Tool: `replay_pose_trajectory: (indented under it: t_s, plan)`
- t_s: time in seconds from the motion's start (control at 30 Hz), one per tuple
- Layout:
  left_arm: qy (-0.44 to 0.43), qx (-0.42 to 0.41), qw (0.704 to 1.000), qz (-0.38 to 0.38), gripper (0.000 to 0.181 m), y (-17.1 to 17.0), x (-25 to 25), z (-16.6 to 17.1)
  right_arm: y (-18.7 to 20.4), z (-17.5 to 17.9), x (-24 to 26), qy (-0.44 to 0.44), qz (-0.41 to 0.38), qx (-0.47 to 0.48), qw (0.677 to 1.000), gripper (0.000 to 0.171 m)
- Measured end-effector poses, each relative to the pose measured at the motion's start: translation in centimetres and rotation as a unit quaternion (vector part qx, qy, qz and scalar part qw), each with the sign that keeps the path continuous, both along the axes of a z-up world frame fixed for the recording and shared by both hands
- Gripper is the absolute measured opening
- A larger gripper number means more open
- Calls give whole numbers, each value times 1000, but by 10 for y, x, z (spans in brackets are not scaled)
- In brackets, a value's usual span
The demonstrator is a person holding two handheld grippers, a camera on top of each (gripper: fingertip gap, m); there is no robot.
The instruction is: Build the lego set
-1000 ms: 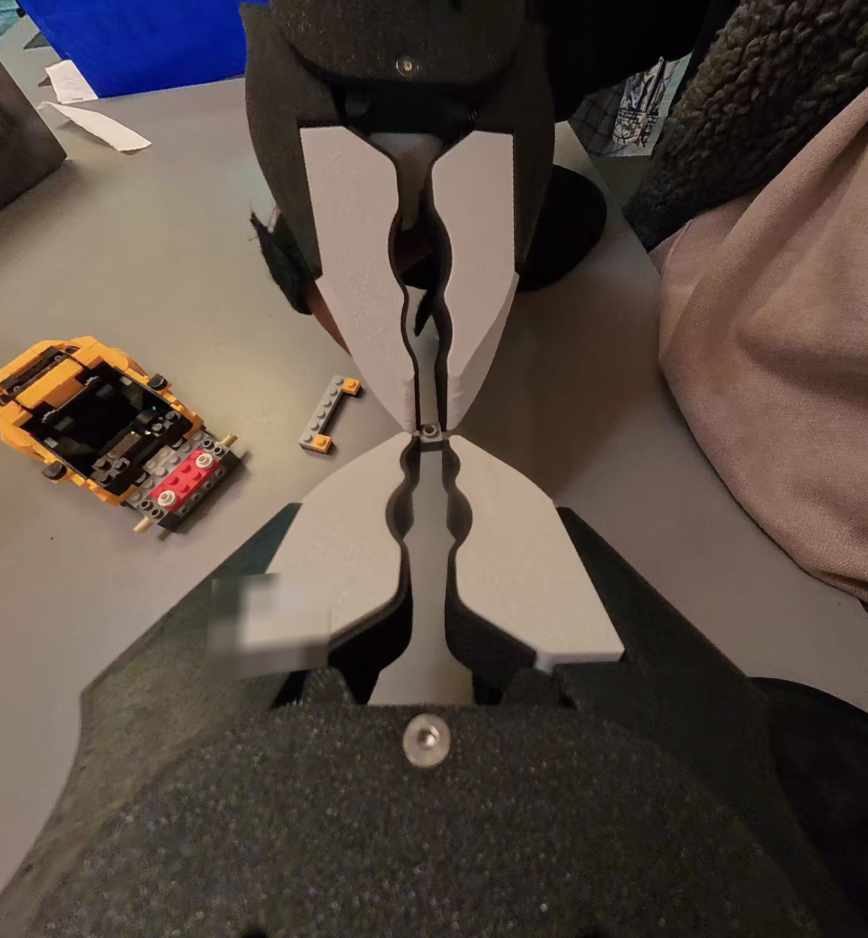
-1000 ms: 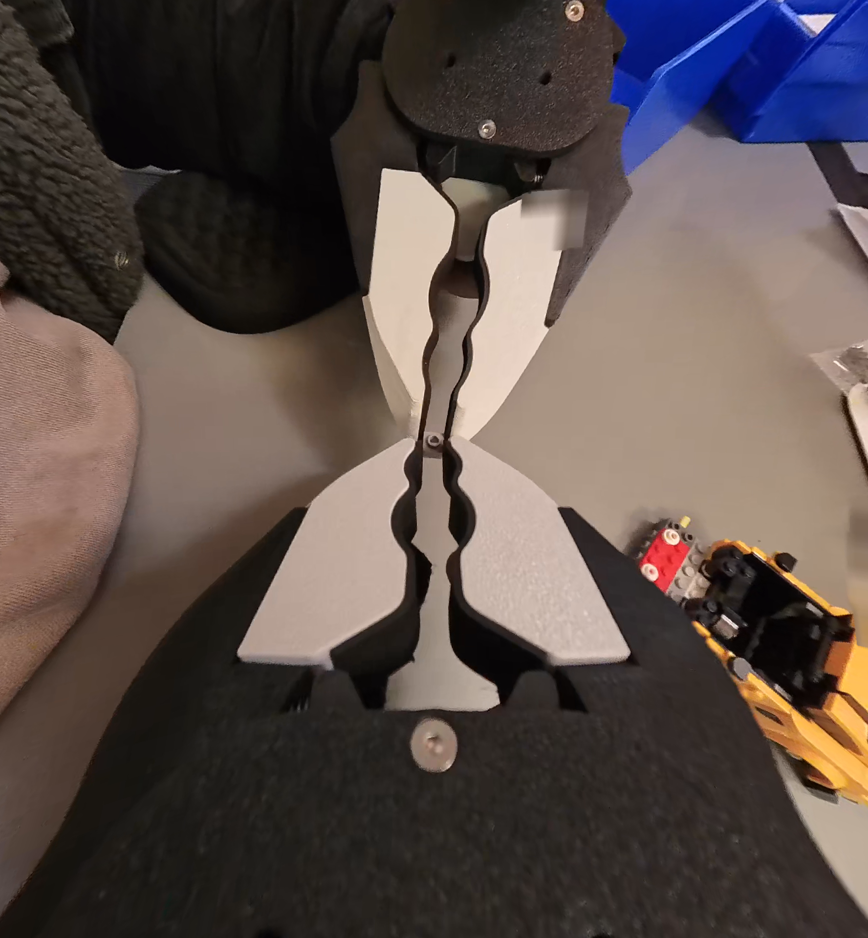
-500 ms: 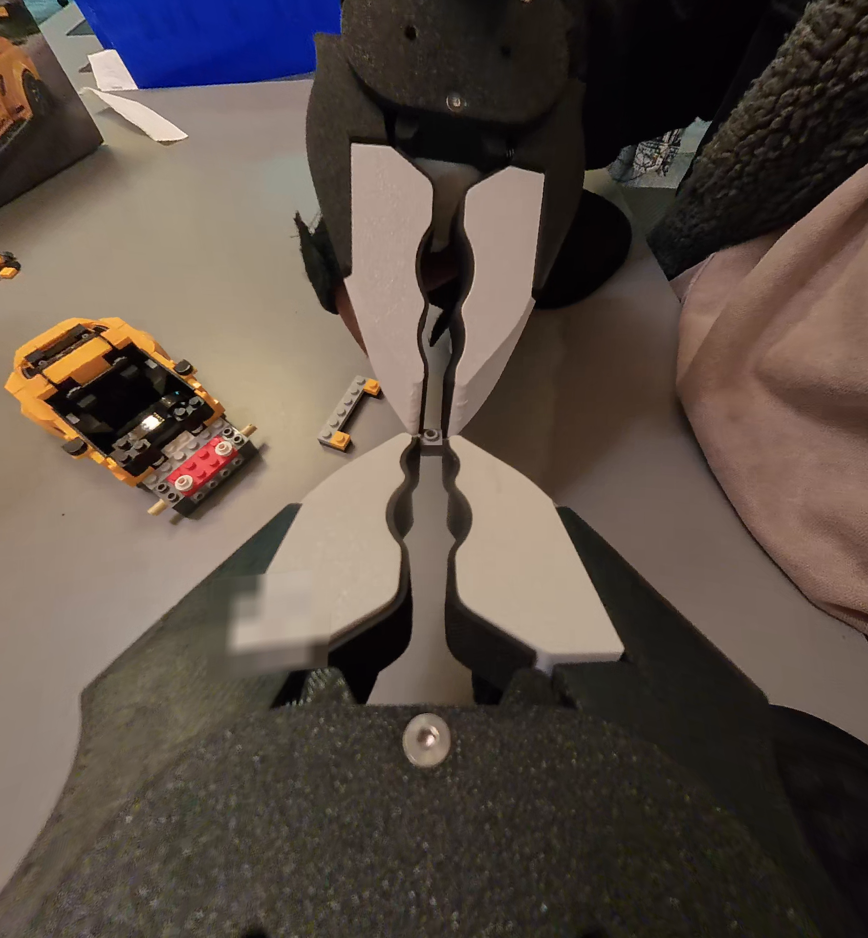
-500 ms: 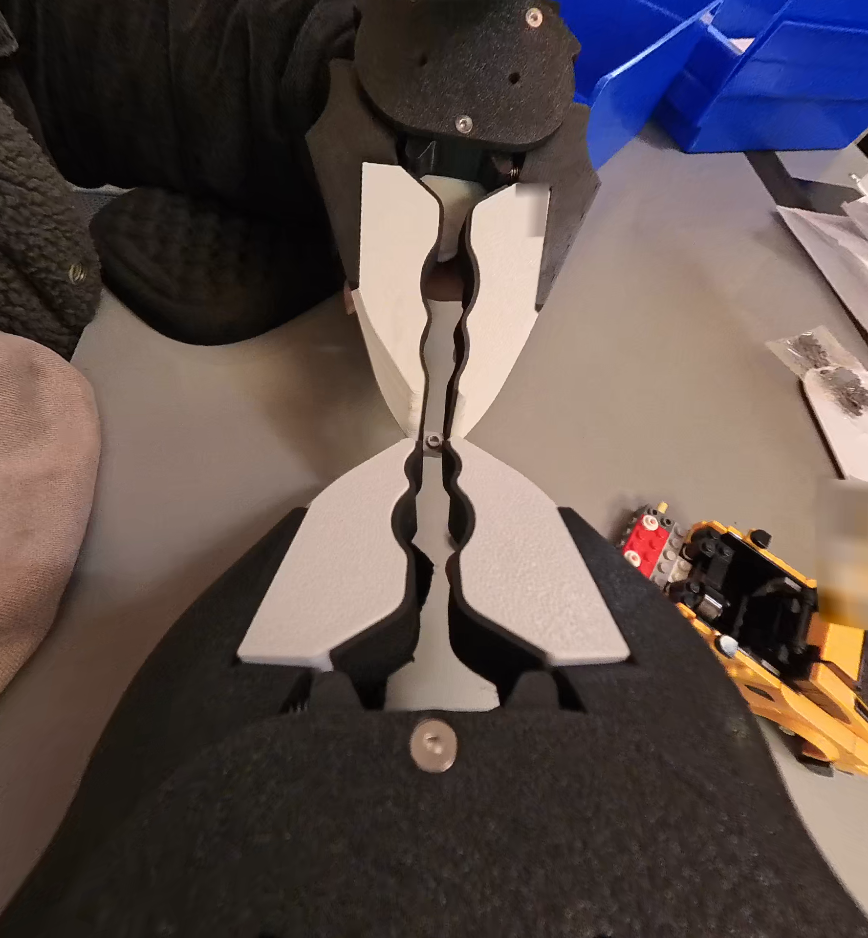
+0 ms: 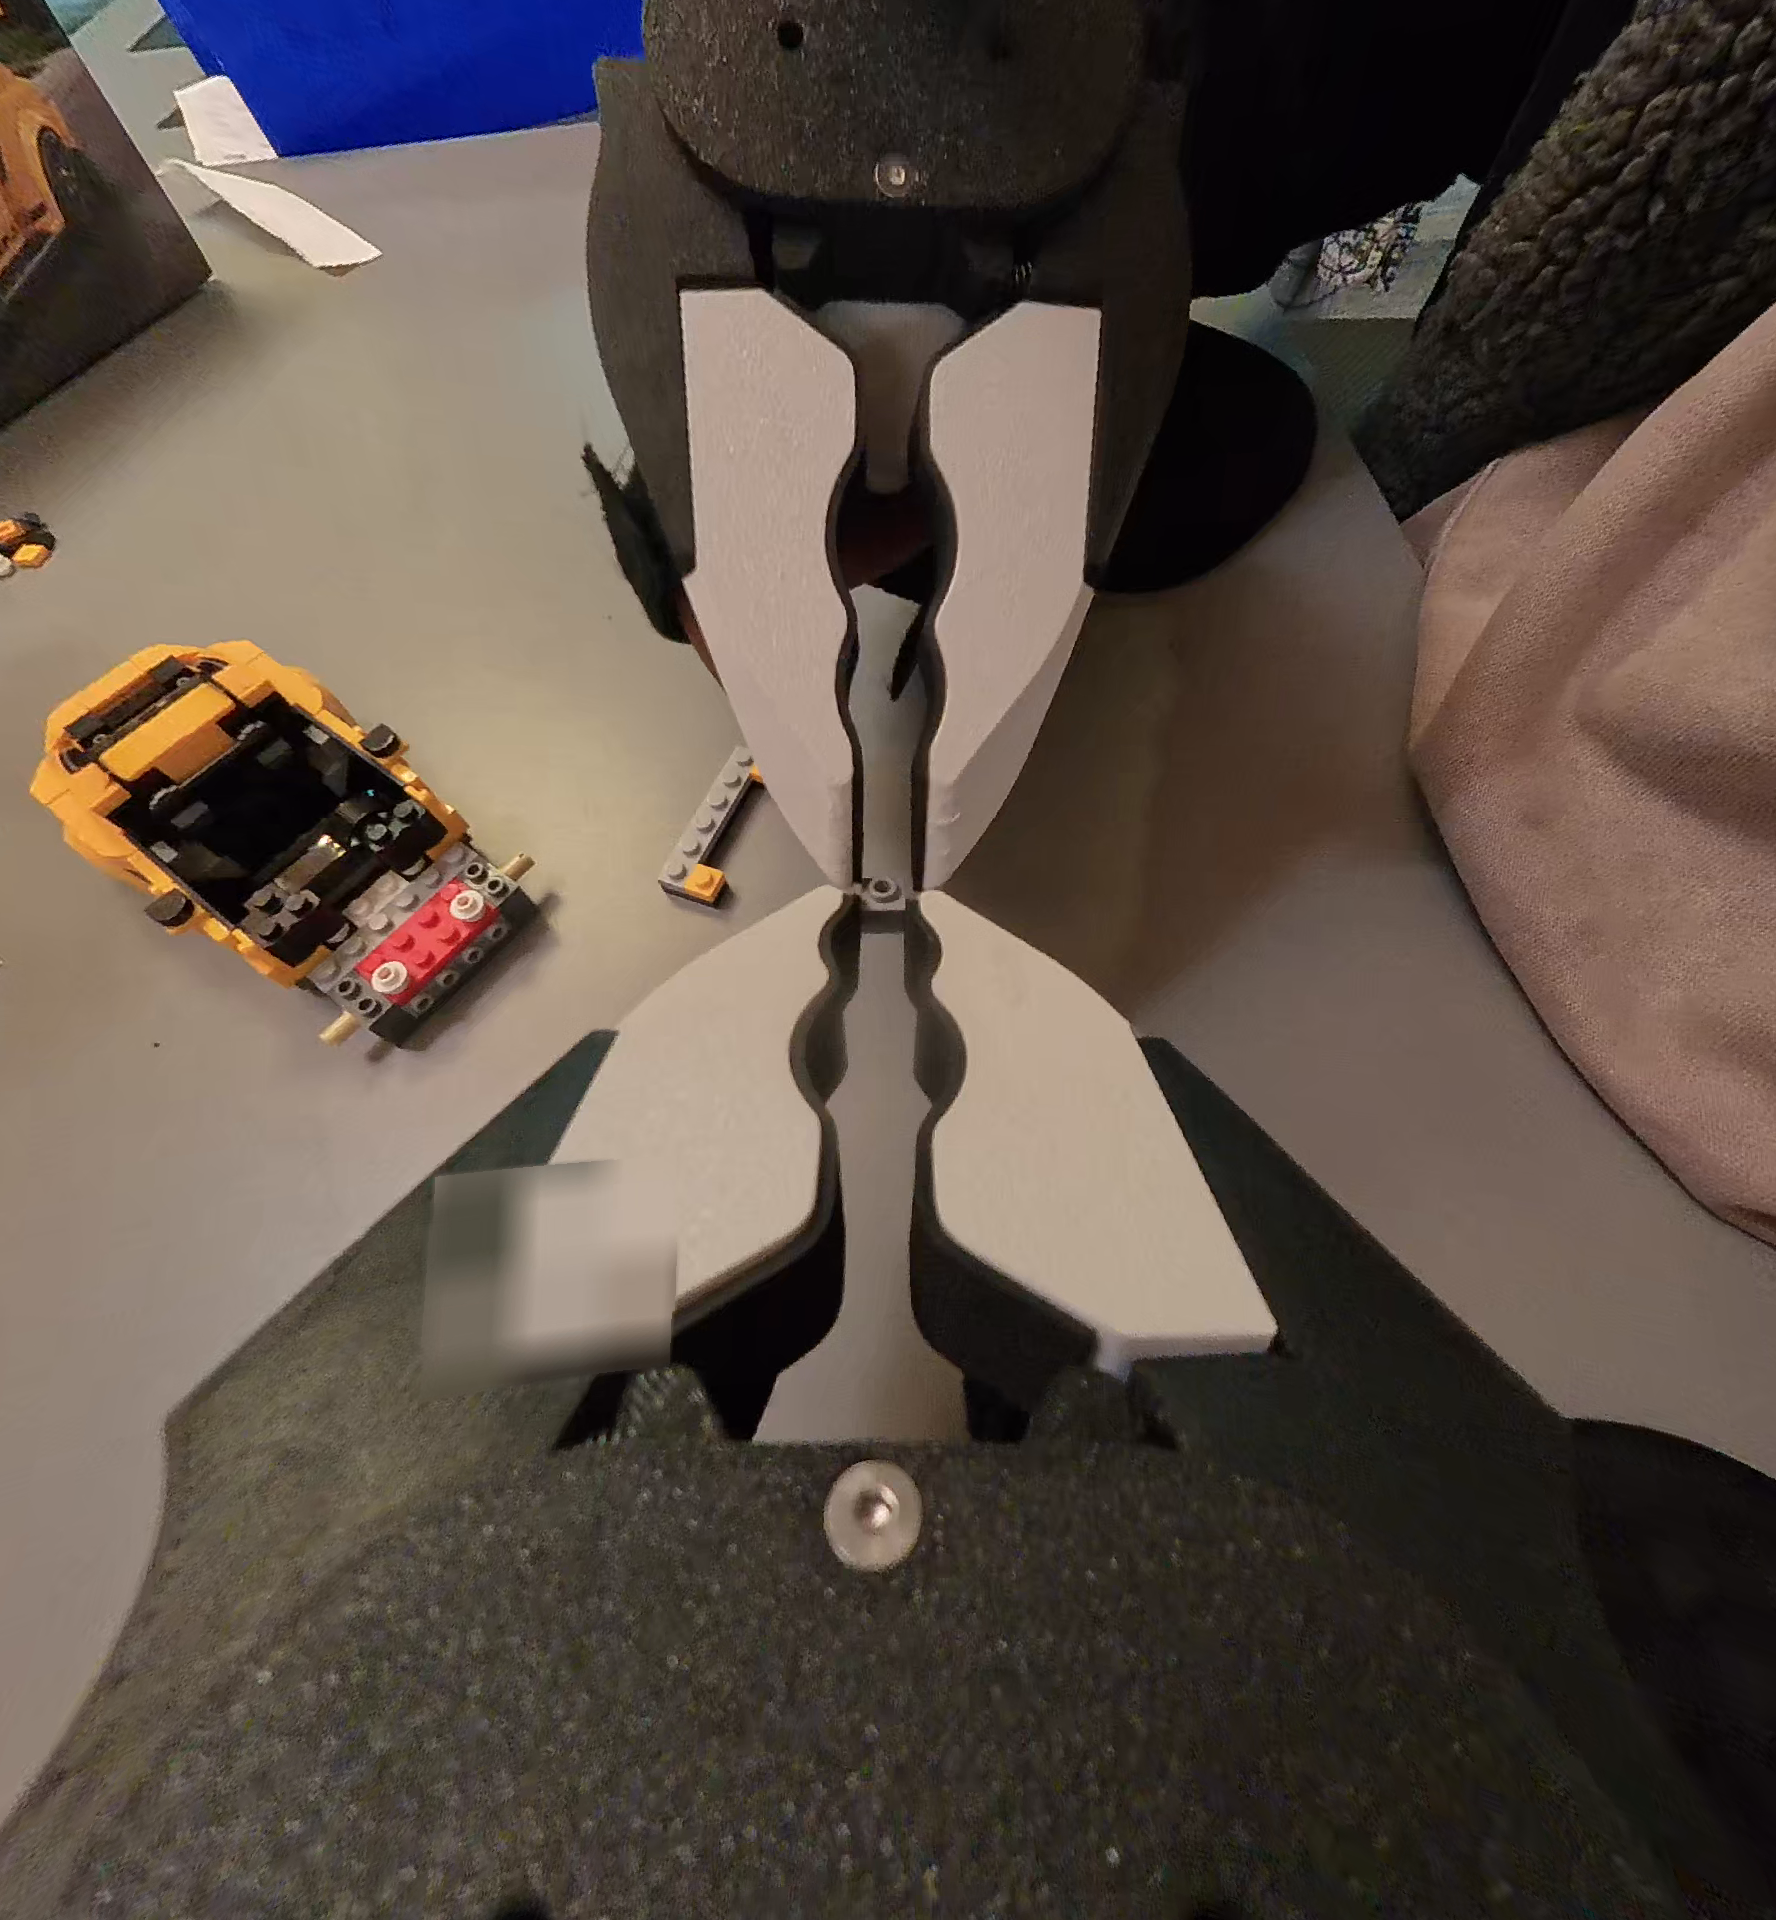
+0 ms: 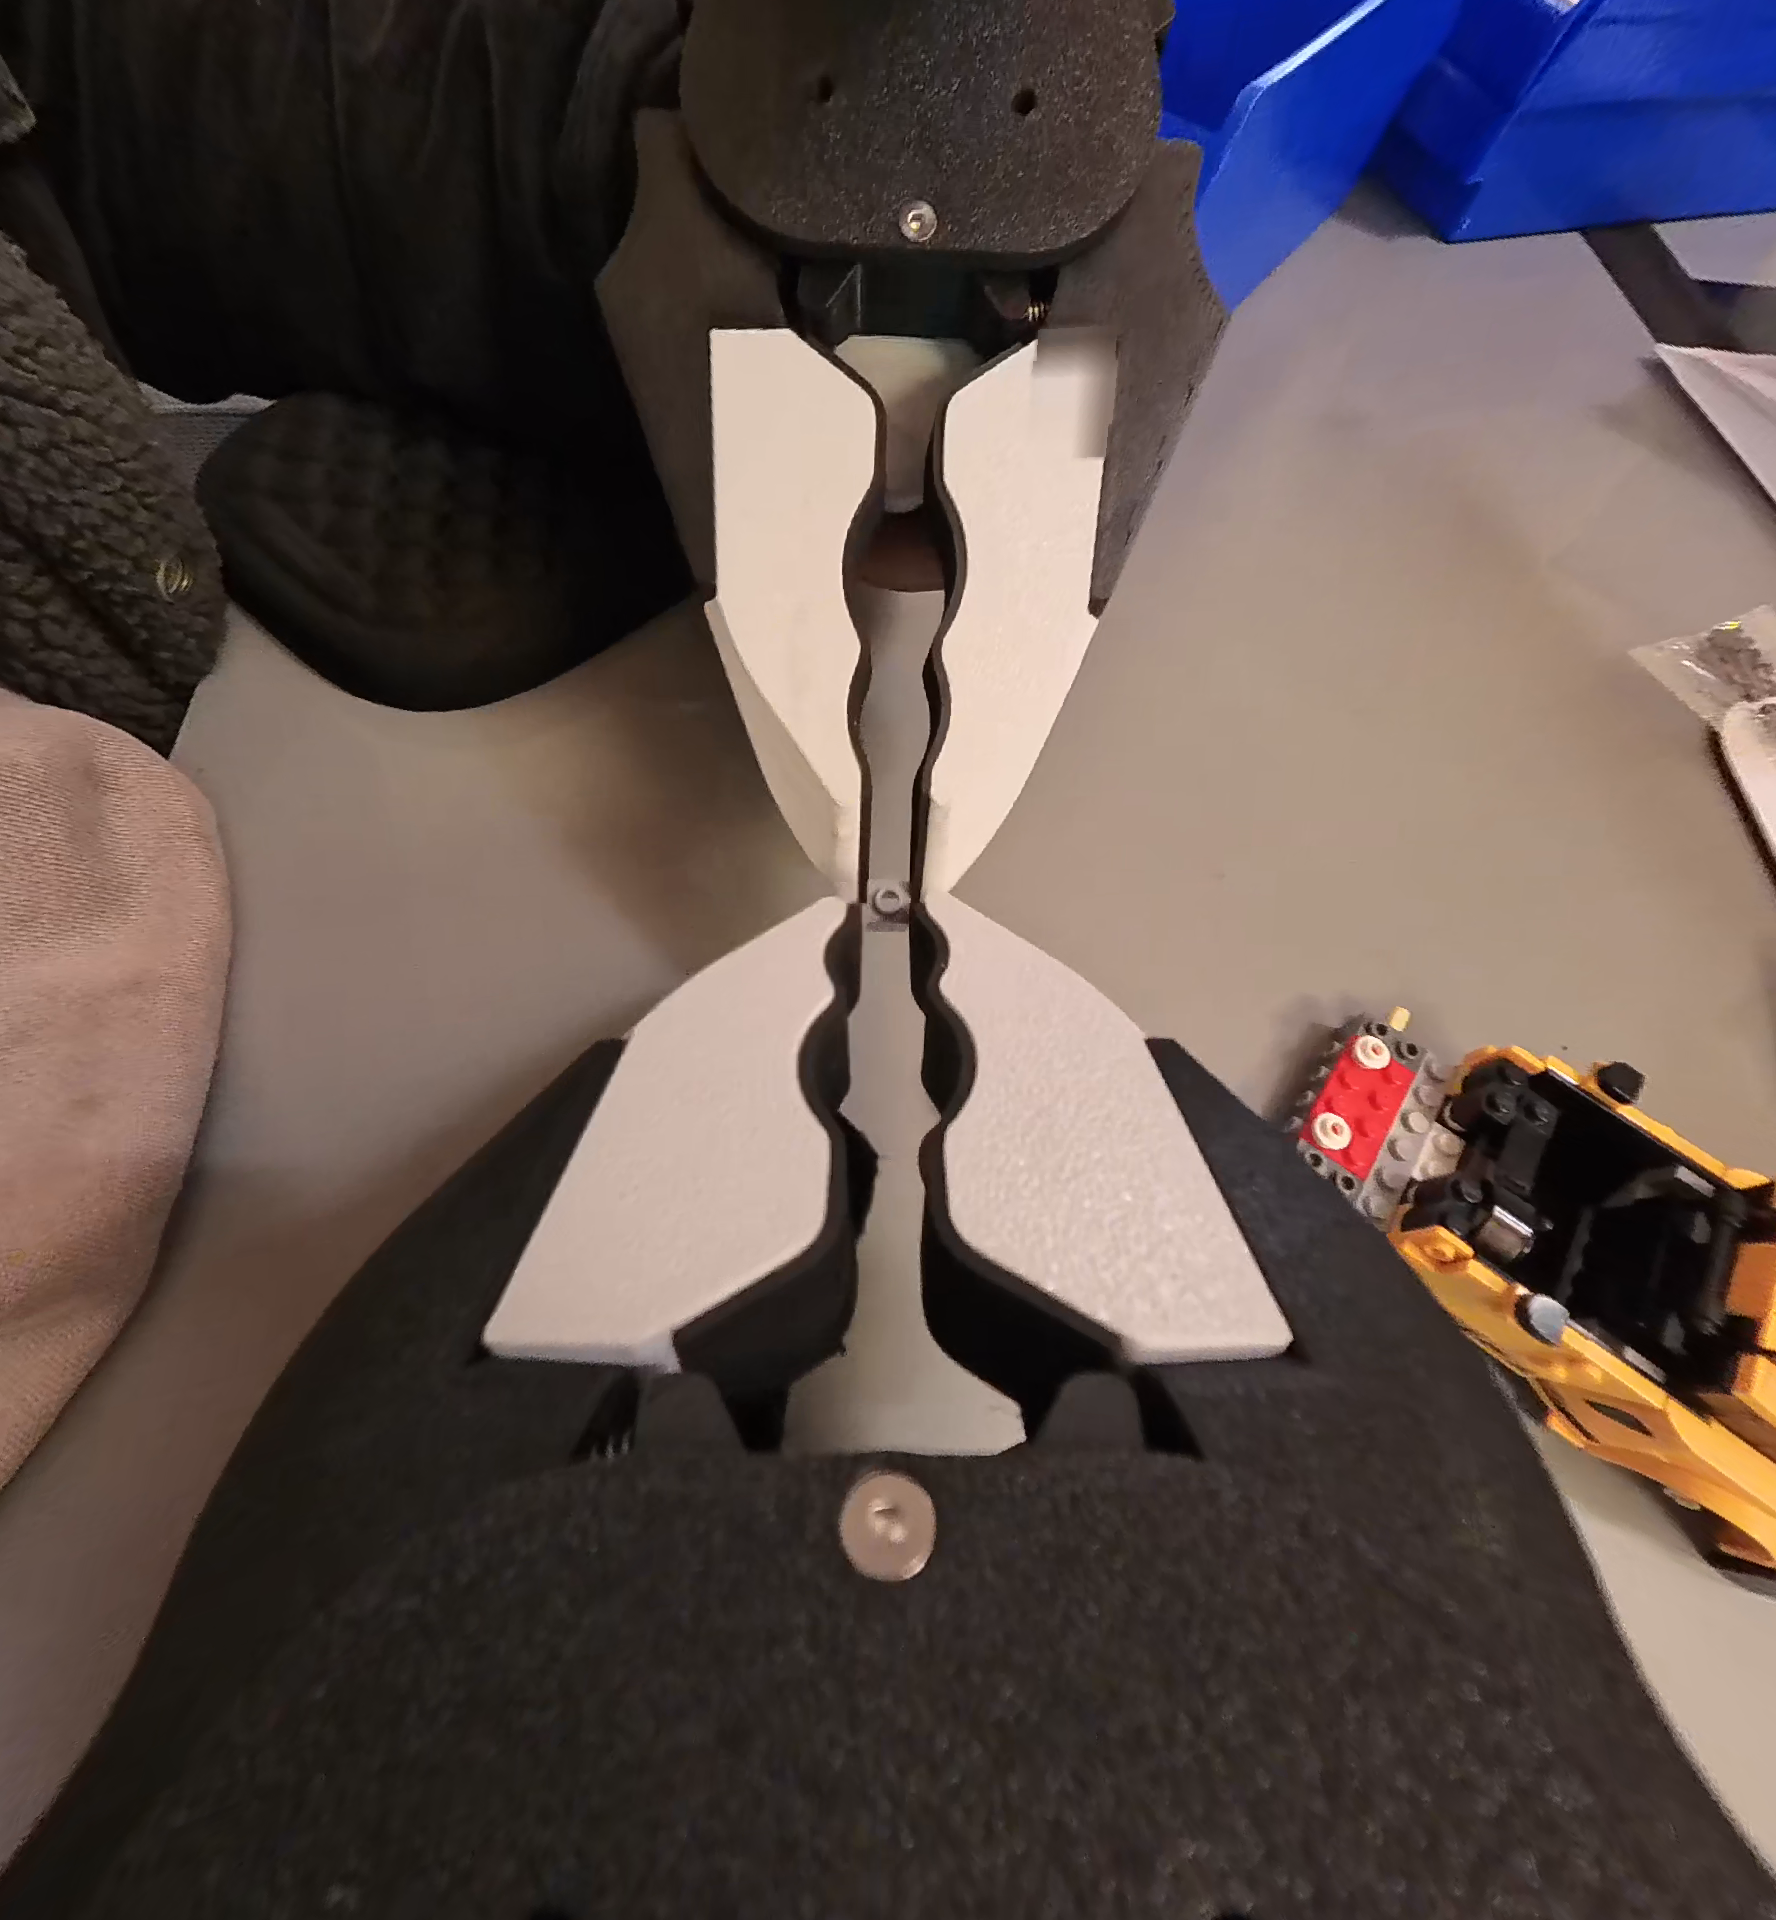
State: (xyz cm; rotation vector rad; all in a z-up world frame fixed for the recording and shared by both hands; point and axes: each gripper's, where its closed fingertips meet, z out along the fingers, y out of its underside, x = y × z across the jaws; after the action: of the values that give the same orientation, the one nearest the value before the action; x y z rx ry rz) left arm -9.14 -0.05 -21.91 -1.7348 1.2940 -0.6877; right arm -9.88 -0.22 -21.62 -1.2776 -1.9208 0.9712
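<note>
Car (image 5: 260, 831) drifted rightward; both grippers' fingers (image 5: 759, 1091) clamped on small grey piece (image 5: 882, 891) above grey table (image 5: 396, 468).

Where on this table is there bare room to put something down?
Bare grey table lies in front of the orange toy car, and between the car and the box. It is crowded in the middle, where both grippers meet on a tiny grey brick, and beside the pink cloth.

Left gripper (image 5: 881, 914): pale grey wedge fingers (image 5: 718, 1122) with wavy black inner edges, on a speckled black body with one silver screw (image 5: 871, 1510). Right gripper (image 6: 886, 925) matched. Wearer's sleeve (image 6: 22, 499) looked like dark fleece, possibly grey.
</note>
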Motion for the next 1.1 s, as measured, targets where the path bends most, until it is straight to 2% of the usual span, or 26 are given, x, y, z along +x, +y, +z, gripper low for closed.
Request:
replay_pose_trajectory:
  t_s: [0.3,0.43,0.57,0.67,0.83,1.0,1.1]
  plan:
    - [-29,6,1000,4,8,3,6,6,3,6,11,12,-10,-12,1000,6]
    - [-11,-6,999,44,14,23,6,-6,33,9,37,19,-66,-13,998,6]
    - [47,-14,997,60,19,49,8,-28,56,-1,64,5,-114,-14,993,6]
    - [66,-31,996,42,21,61,14,-39,60,-7,72,-3,-125,-11,992,6]
    - [88,-65,994,-20,25,62,25,-51,60,-8,72,-1,-122,-14,992,6]
    - [106,-64,992,-16,11,62,29,-52,60,-13,70,-20,-118,-14,993,6]
    - [125,-70,989,25,10,56,24,-52,58,-16,66,-34,-115,-17,993,6]
